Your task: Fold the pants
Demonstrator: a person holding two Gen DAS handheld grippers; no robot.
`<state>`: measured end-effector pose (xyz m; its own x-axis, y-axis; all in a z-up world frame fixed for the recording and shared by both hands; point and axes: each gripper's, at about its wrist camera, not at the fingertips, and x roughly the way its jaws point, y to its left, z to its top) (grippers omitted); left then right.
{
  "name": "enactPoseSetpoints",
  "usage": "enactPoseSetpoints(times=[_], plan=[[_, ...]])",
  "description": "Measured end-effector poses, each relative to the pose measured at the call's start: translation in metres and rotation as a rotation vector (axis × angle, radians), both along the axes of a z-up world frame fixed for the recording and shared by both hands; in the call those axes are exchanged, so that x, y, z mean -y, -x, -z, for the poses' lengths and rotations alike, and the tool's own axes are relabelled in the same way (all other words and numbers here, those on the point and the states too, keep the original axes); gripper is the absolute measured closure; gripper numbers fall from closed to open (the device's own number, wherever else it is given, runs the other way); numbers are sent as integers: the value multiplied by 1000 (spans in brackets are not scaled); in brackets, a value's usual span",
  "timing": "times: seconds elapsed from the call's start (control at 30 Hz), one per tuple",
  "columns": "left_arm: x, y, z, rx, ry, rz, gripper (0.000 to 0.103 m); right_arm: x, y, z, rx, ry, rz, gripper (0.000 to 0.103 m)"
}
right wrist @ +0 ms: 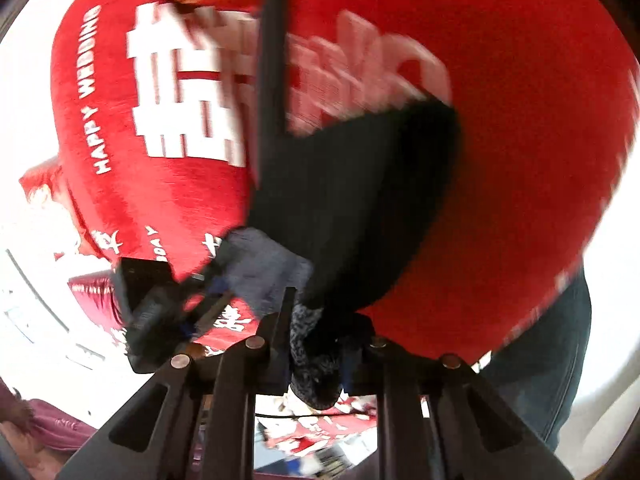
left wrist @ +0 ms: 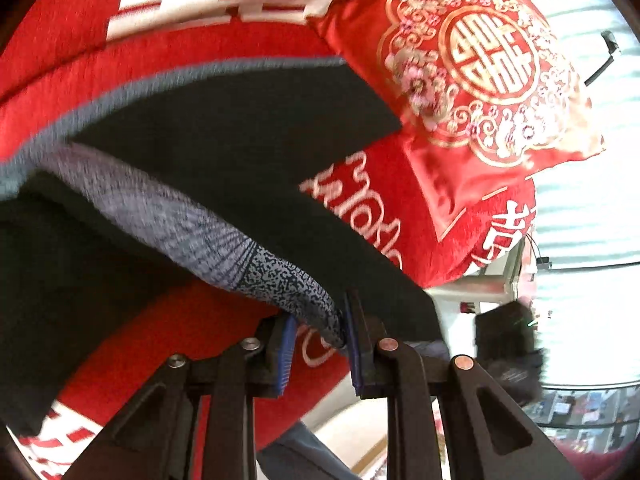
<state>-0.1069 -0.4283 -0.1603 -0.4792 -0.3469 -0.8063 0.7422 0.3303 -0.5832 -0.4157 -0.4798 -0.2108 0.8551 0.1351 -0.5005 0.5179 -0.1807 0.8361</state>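
The black pants (left wrist: pixel 248 152) with a speckled grey waistband (left wrist: pixel 224 248) are lifted over a red bedspread (left wrist: pixel 200 40). My left gripper (left wrist: pixel 320 344) is shut on the grey waistband, which runs up and left from between the blue pads (left wrist: pixel 285 356). In the right wrist view the pants (right wrist: pixel 360 208) hang as a dark sheet above the bed. My right gripper (right wrist: pixel 316 356) is shut on the bunched grey waistband (right wrist: pixel 312 352). The left gripper (right wrist: pixel 168 312) shows at lower left of that view, holding another part of the waistband (right wrist: pixel 268 264).
A red satin cushion (left wrist: pixel 480 72) with a gold emblem lies at the upper right. The red bedspread (right wrist: pixel 520 120) has white lettering. A person's jeans-clad leg (right wrist: pixel 552 360) stands by the bed edge. Bright window blinds (left wrist: pixel 592 200) are on the right.
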Motion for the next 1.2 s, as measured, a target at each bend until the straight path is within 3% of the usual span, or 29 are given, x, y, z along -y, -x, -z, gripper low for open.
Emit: enactPoseSetpoints(times=[0.2, 0.33, 0.43, 0.47, 0.5, 0.53, 0.6, 0.63, 0.67, 0.73, 0.83, 0.93, 1.0, 1.1, 1.17, 1.2], plan=[[33, -17, -2, 40, 37, -29, 80, 100, -45, -55, -22, 152, -118, 85], [59, -36, -5, 79, 74, -79, 80, 158, -86, -61, -89, 179, -214, 85], [80, -55, -7, 154, 68, -113, 78, 195, -123, -63, -145, 213, -292, 84], [85, -60, -9, 181, 60, -123, 64, 208, -137, -62, -164, 222, -316, 84], [88, -65, -11, 219, 50, -140, 40, 218, -150, -60, -191, 237, -342, 83], [89, -73, -13, 264, 44, -168, 32, 226, -162, -59, -228, 261, -370, 81], [85, -87, -18, 322, 55, -222, 27, 239, -186, -56, -373, 341, -444, 60], [82, -93, -18, 341, 43, -238, 27, 244, -198, -56, -459, 401, -480, 31], [75, -100, -16, 377, 15, -263, 27, 246, -205, -59, -516, 455, -495, 19], [63, -107, -9, 421, -28, -288, 27, 244, -211, -72, -498, 539, -494, 19], [34, -115, 11, 512, -141, -310, 27, 225, -200, -83, -468, 572, -477, 19], [1, -123, 37, 514, -273, -357, 27, 206, -175, -72, -538, 554, -455, 19], [-15, -126, 49, 518, -322, -384, 27, 199, -152, -50, -591, 478, -417, 24], [-34, -130, 66, 522, -377, -420, 27, 201, -132, -25, -646, 417, -376, 43], [-35, -132, 72, 517, -396, -432, 27, 206, -135, -16, -684, 468, -373, 75], [-33, -132, 73, 518, -398, -435, 27, 206, -140, -13, -697, 478, -386, 77]])
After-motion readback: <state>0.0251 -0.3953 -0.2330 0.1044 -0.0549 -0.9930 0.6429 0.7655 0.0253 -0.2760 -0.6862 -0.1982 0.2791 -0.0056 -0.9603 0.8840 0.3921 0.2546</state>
